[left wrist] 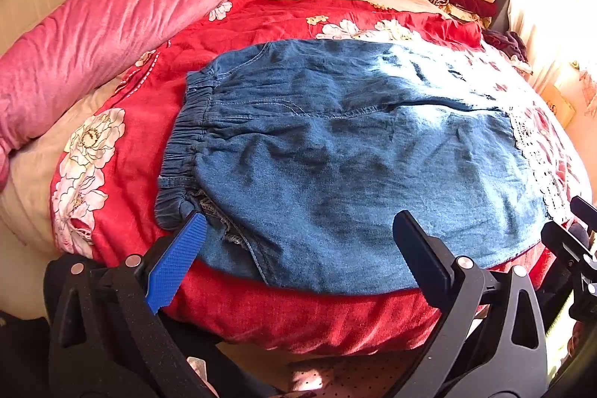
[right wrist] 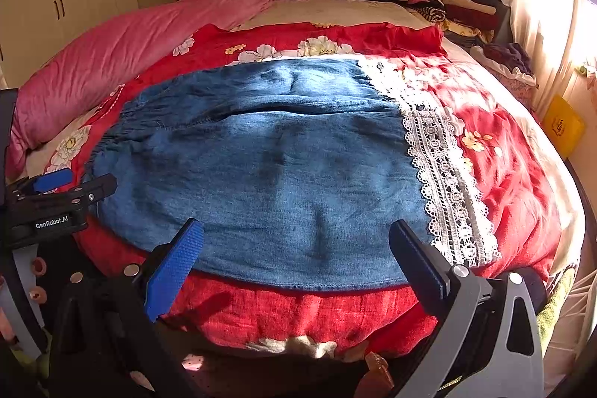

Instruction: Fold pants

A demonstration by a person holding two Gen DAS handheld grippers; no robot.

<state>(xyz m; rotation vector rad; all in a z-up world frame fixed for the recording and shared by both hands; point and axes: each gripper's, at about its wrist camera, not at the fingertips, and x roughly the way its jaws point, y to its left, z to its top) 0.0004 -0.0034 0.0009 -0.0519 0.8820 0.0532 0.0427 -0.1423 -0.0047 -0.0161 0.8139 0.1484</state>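
One pair of blue denim pants (left wrist: pixel 335 152) lies flat on the red quilt with white flowers (left wrist: pixel 268 17), and this quilt covers the near part of the bed. The pants lie sideways: the gathered elastic waistband (left wrist: pixel 186 137) is at their left end, and a band of white lace trim (right wrist: pixel 444 174) borders their right end. The two legs lie side by side, with a dark seam line between them. The denim is soft and a little wrinkled, with darker shaded creases, and sunlight falls on its far right part.

The left gripper (left wrist: pixel 298 248) hovers over the near edge of the pants, close to the waistband, with its fingers spread wide and holding nothing. The right gripper (right wrist: pixel 296 248) hovers over the same near edge, closer to the lace, also wide apart and empty.

Left of the pants, a pink plush blanket (left wrist: pixel 112 25) lies in a long roll.
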